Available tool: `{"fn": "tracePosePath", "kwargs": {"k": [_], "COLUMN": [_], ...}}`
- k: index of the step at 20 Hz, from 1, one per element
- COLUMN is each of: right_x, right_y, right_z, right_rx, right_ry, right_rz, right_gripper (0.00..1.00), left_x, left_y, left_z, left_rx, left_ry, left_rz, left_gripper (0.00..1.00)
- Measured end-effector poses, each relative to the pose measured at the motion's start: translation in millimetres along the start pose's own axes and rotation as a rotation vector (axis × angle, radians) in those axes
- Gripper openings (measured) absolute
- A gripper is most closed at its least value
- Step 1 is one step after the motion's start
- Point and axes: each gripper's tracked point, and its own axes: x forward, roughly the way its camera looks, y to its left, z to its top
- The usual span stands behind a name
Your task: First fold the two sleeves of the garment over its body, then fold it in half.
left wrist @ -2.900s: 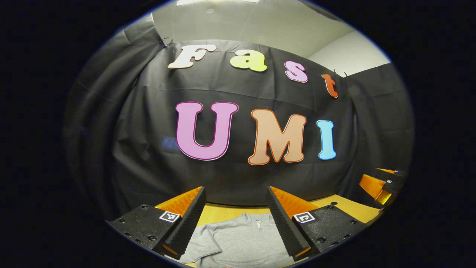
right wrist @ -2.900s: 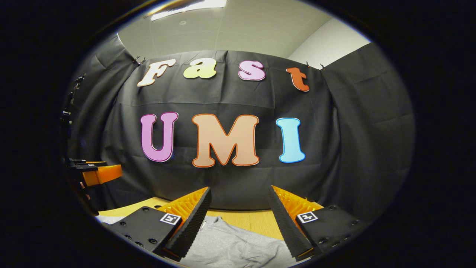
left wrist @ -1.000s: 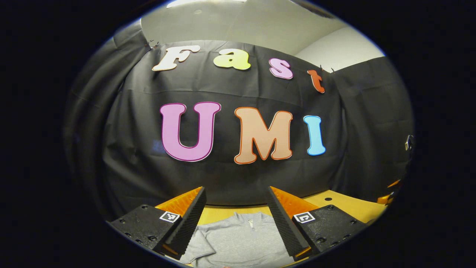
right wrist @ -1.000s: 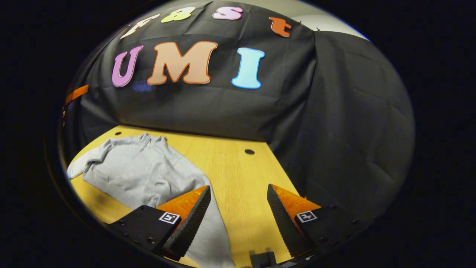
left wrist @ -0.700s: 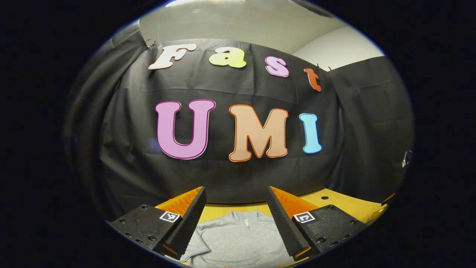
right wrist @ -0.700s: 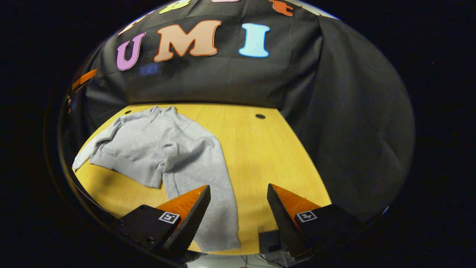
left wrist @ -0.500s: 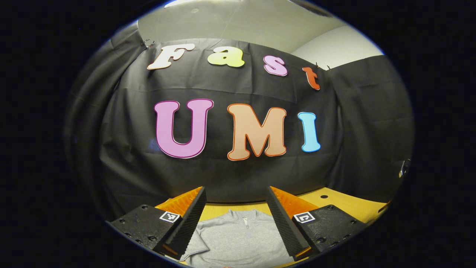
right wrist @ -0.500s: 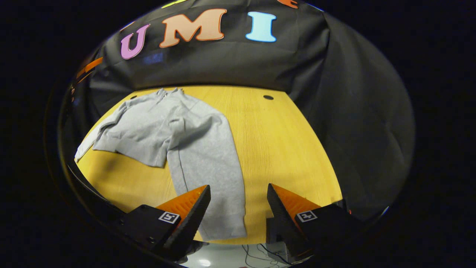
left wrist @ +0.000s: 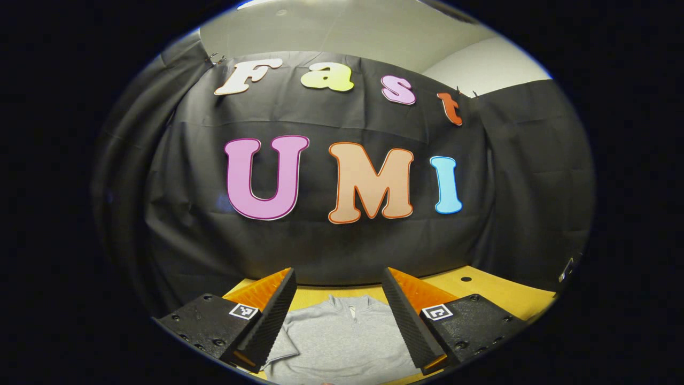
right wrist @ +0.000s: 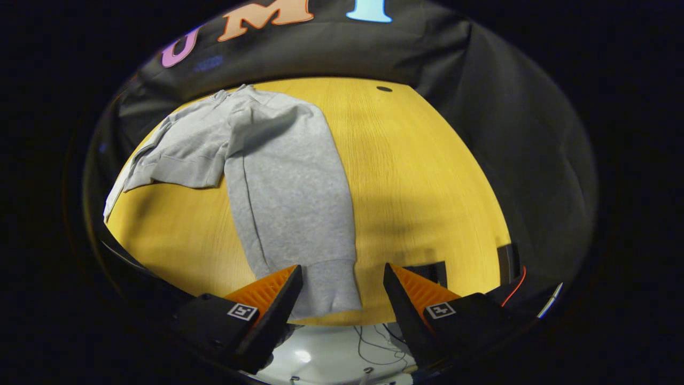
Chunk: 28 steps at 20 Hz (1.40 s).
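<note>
A grey long-sleeved garment (right wrist: pixel 181 144) lies flat on the yellow wooden table (right wrist: pixel 422 176), collar toward the black cloth wall. One long sleeve (right wrist: pixel 288 192) runs straight toward the table's near edge and ends in a ribbed cuff (right wrist: pixel 334 294). My right gripper (right wrist: pixel 342 270) hovers above that cuff, open, with the cuff showing between its fingers and nothing gripped. In the left gripper view the collar end of the garment (left wrist: pixel 342 334) lies below and between the fingers of my left gripper (left wrist: pixel 338 272), which is open, held level and facing the wall.
A small round hole (right wrist: pixel 383 89) sits in the tabletop near the wall. Black brackets (right wrist: pixel 430 270) are fixed at the table's near edge. Below that edge are a pale floor and loose cables (right wrist: pixel 368 347). Black cloth closes the right side.
My right gripper has tipped downward and drawn back toward the table's near edge, so the sleeve cuff now lies between its fingers. The left gripper has barely shifted. Both stayed open.
</note>
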Motion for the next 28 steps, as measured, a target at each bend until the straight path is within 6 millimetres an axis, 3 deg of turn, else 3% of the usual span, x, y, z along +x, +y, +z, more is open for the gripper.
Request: {"fn": "tracePosePath", "kwargs": {"k": [6, 11, 12, 13, 14, 16, 19, 20, 21, 23, 28], "right_x": [5.5, 4.0, 4.4, 4.9, 1.1, -9.4, -25.7, -32.3, -38.1, -46.9, -64.9], "right_y": [3.4, 18.4, 16.7, 12.1, 8.3, 4.2, 0.6, 3.0, 6.6, 15.0, 53.9], "right_z": [-3.8, -0.8, 1.8, 9.4, 19.2, 49.8, 110.3, 128.6, 147.3, 178.9, 234.8], "right_rx": [0.087, 0.116, 0.125, 0.139, 0.155, 0.206, 0.221, 0.220, 0.216, 0.208, 0.191], "right_ry": [0.056, 0.076, 0.066, 0.039, 0.003, -0.069, -0.195, -0.235, -0.268, -0.321, -0.410], "right_rz": [0.038, 0.062, 0.050, 0.024, 0.008, 0.004, 0.018, 0.027, 0.039, 0.062, 0.152], "right_gripper": [0.92, 0.14, 0.13, 0.03, 0.08, 0.08, 0.08, 0.03, 0.08, 0.08, 0.08], "left_x": [3.5, 5.5, 6.4, 6.3, 6.1, 7.0, 8.5, 8.0, 7.7, 5.8, -1.3], "left_y": [-0.9, -4.2, -3.6, -3.4, -2.5, -2.4, -4.2, -3.8, -3.9, -1.0, 16.9], "left_z": [-1.6, -0.6, -0.2, 0.6, 2.0, 5.3, 5.6, 6.4, 7.1, 10.0, 12.9], "left_rx": [0.002, 0.001, 0.001, 0.005, 0.011, 0.011, 0.011, 0.010, 0.011, 0.015, 0.020], "left_ry": [0.005, 0.002, 0.001, 0.002, -0.002, -0.011, -0.011, -0.012, -0.015, -0.022, -0.027], "left_rz": [-0.002, -0.007, -0.007, -0.007, -0.003, -0.005, -0.010, -0.012, -0.013, -0.008, 0.029], "left_gripper": [0.95, 0.95, 0.95, 0.95, 0.95, 0.95, 0.95, 0.95, 0.95, 0.95, 0.95]}}
